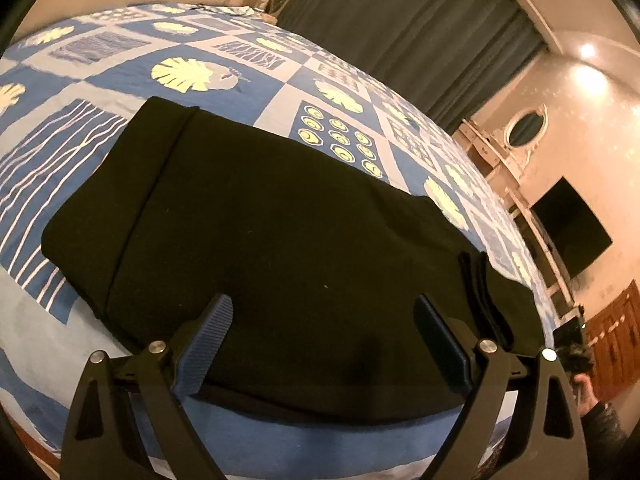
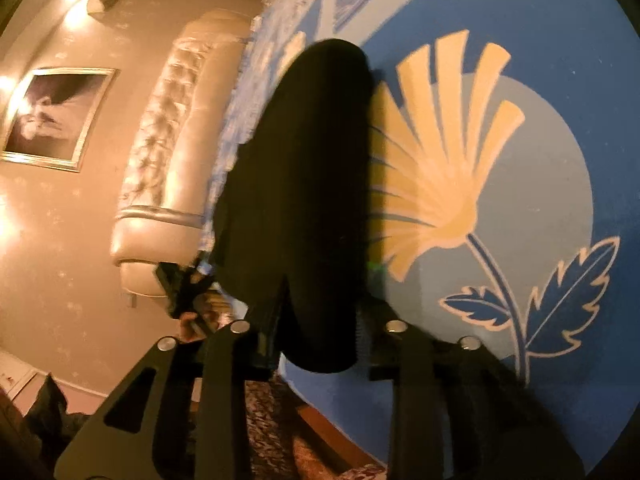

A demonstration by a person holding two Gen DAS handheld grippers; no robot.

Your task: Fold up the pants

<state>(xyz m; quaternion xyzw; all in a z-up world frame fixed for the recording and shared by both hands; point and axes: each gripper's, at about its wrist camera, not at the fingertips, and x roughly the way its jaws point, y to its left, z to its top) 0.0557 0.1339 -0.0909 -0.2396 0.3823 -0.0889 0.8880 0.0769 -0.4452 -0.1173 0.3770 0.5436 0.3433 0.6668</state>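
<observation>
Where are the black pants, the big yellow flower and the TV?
black pants [image 1: 280, 220]: left wrist view, middle of the folded cloth.
big yellow flower [image 2: 452, 152]: right wrist view, its fanned petals on the bedspread.
TV [image 1: 572, 228]: left wrist view, centre of the dark screen on the wall.

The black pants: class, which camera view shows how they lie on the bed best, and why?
The left wrist view: the black pants lie folded flat across the patterned bedspread, outline visible, with the open left gripper over their near edge. The right wrist view shows only a dark edge-on bundle between the right gripper fingers.
</observation>
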